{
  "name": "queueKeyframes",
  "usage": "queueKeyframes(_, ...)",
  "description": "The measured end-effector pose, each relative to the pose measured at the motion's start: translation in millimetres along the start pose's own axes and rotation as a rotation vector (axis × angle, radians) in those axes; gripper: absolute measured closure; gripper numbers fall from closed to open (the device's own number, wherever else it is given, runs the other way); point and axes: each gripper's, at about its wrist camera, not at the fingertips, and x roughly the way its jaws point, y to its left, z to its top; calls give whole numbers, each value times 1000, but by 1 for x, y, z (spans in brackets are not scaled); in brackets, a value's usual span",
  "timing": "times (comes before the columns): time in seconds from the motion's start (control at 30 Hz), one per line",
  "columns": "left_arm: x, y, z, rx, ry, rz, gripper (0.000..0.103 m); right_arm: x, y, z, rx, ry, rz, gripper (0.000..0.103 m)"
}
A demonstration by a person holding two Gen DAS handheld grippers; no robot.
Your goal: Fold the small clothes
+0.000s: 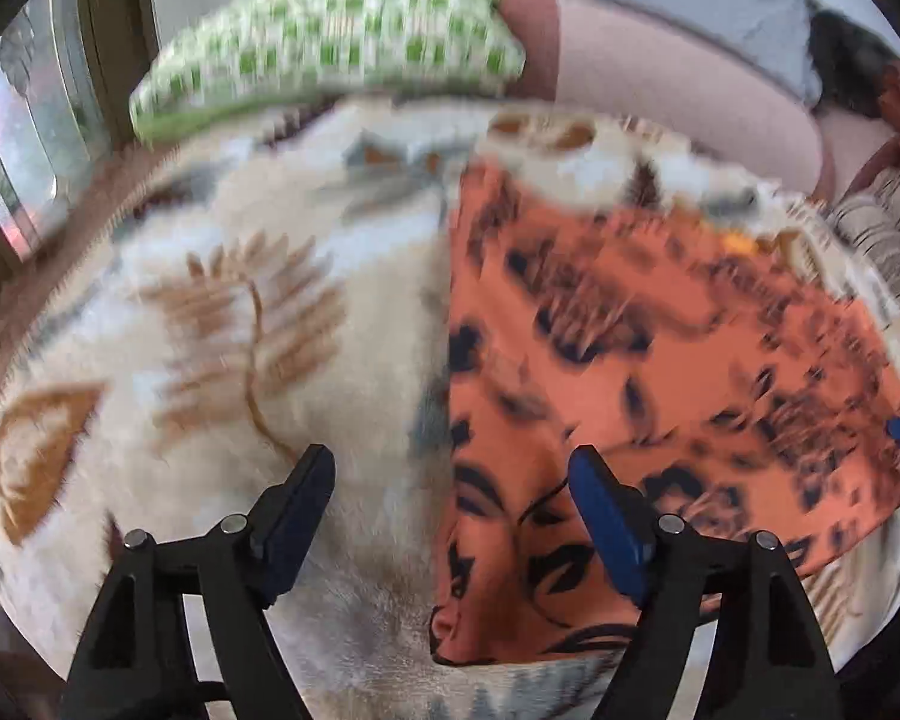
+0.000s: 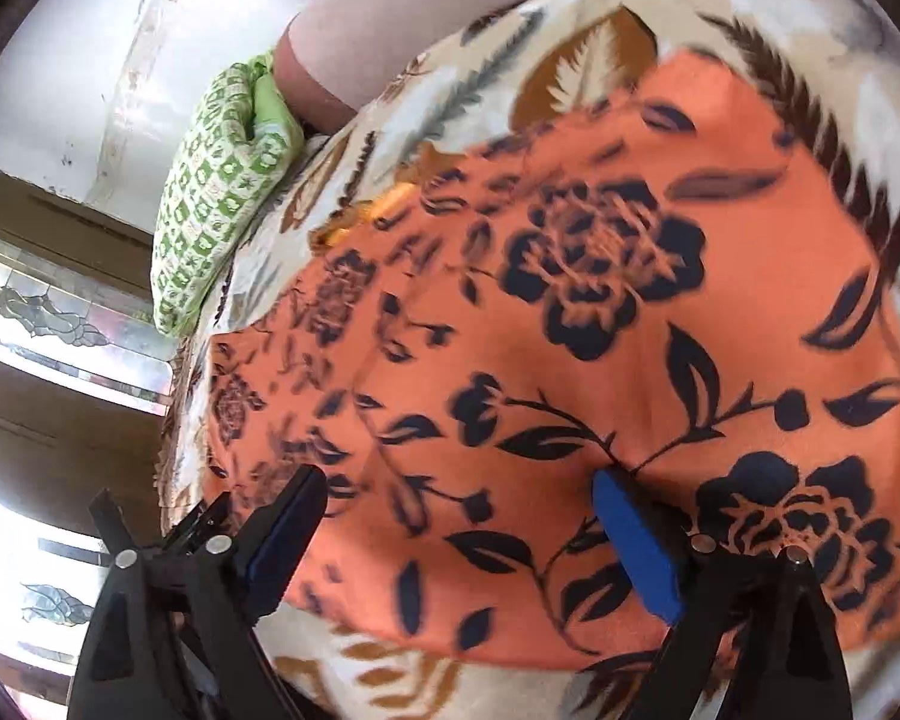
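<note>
Left tool (image 1: pixel 450 468) agape, empty, over orange floral garment (image 1: pixel 660 360) edge and leaf-print blanket (image 1: pixel 210 300). Right tool (image 2: pixel 456 486) likewise spread wide, gripping nothing, above same garment lying flat on blanket. Green checked pillow (image 1: pixel 330 36) beyond.

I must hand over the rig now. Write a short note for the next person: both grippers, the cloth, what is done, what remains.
Left gripper: open, holds nothing, over the left edge of the orange cloth.
Right gripper: open, holds nothing, over the cloth's near part.
Cloth: lies on the leaf-print blanket, released; an overlapping layer suggests at least one fold, but blur hides the details. A green pillow lies at the far end.
Left to do: check the fold, probably fold once more, then smooth.
</note>
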Motion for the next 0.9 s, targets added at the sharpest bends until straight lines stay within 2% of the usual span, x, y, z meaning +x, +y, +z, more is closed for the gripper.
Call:
queueKeyframes(0.07,-16,-5,8,30,-47,5,22,-9,11,10,-40,-37,-10,11)
queueKeyframes(0.17,-22,-11,10,37,-56,-6,22,-7,8,33,7,-70,10,11)
queueKeyframes(0.27,5,-17,2,45,15,33,22,25,-14,60,86,-50,50,11)
queueKeyframes(0.3,22,-18,-2,48,75,70,22,38,-27,63,109,-29,41,11)
queueKeyframes(0.33,40,-15,-5,29,126,85,19,58,-44,69,164,12,-4,11)
queueKeyframes(0.4,31,-7,-1,-60,105,67,19,58,-50,73,228,-34,10,11)
queueKeyframes(0.53,31,-8,2,-30,111,87,19,41,-9,81,110,-54,49,10)
queueKeyframes(0.6,30,-6,2,-46,109,86,19,44,0,86,60,-71,49,10)
queueKeyframes(0.67,28,-7,1,-47,113,93,19,71,-15,93,71,-41,-80,8)
queueKeyframes(0.7,27,-7,1,-46,117,94,19,85,-25,92,87,1,-111,7)
queueKeyframes(0.73,28,-9,2,-43,121,99,19,89,-29,92,87,-10,-106,7)
queueKeyframes(0.77,25,-10,2,-35,119,106,19,83,-21,93,79,-34,-115,7)
queueKeyframes(0.8,23,-10,0,-29,106,113,19,76,-9,94,64,-20,-115,7)
queueKeyframes(0.9,18,-13,4,-25,92,114,19,53,16,85,5,-45,-75,7)
